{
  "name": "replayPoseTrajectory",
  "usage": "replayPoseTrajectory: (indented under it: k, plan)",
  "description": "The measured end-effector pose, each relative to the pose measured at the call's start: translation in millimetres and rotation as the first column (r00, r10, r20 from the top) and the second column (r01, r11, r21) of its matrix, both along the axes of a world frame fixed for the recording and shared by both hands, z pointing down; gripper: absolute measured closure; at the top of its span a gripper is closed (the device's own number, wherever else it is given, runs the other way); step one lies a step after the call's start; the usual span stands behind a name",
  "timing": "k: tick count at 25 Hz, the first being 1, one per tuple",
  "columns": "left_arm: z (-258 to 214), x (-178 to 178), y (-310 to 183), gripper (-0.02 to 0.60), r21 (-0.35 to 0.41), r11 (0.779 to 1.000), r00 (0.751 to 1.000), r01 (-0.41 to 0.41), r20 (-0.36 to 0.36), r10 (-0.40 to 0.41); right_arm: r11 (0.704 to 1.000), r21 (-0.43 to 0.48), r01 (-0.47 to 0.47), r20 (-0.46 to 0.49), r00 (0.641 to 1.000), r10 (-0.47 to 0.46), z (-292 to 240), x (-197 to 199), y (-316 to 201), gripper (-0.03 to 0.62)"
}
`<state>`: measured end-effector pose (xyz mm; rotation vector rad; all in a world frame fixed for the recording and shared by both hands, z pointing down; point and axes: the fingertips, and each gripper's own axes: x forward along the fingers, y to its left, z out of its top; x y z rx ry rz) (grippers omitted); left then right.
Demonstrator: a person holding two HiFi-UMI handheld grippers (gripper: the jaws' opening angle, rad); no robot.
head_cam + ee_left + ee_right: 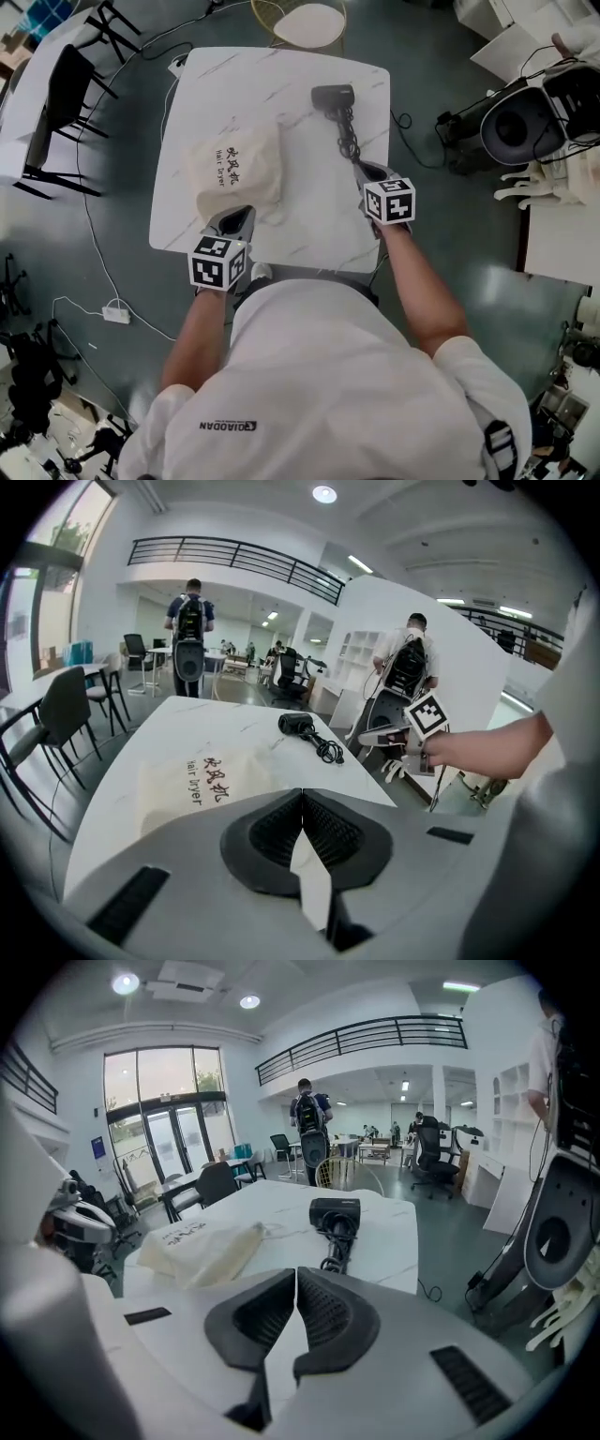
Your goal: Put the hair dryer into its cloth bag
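Observation:
A black hair dryer [335,97] lies on the far right part of the white marble table [281,70], its coiled cord [349,141] trailing toward me. A cream cloth bag [234,165] with black print lies flat at the table's left. My left gripper [244,214] is shut and empty at the bag's near edge. My right gripper [361,168] is shut and empty just short of the cord's near end. The left gripper view shows its jaws closed together [302,803] over the bag [197,782]. In the right gripper view the jaws [294,1284] point at the dryer [335,1213].
A black chair [54,103] stands left of the table and a round wire stool [302,22] beyond its far edge. Cables and a power strip [116,314] lie on the floor. Machines [525,117] crowd the right. People with backpacks [190,635] stand far off.

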<state>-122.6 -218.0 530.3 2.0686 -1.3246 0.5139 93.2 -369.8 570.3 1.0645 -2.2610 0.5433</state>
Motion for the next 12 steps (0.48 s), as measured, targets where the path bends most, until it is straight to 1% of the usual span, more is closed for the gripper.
replayPoseTrajectory:
  k: [3,5,8,10,12]
  plan:
    - [1,2,2,0.552,-0.017,0.999,0.999,0.046,-0.022,-0.047,1.0,0.009,-0.011,-0.043,0.999,0.011,15,7,-39,0.537]
    - [1,-1,4,0.552,-0.022,0.997,0.997,0.073,-0.009,-0.073,1.0,-0.01,-0.009,-0.061,0.998,0.008,28,4,-60,0.498]
    - [2,-5,9,0.553,-0.035,0.994,0.995,0.104,0.005,-0.104,0.998,-0.058,-0.006,-0.09,0.996,0.0,47,-2,-85,0.48]
    - [2,-7,10,0.554,-0.035,0.992,0.993,0.118,0.015,-0.118,0.997,-0.074,-0.021,-0.117,0.993,0.012,55,-2,-102,0.447]
    - [1,-12,11,0.554,-0.035,0.99,0.991,0.135,0.023,-0.134,0.995,-0.09,-0.045,-0.123,0.992,0.033,63,-4,-117,0.427]
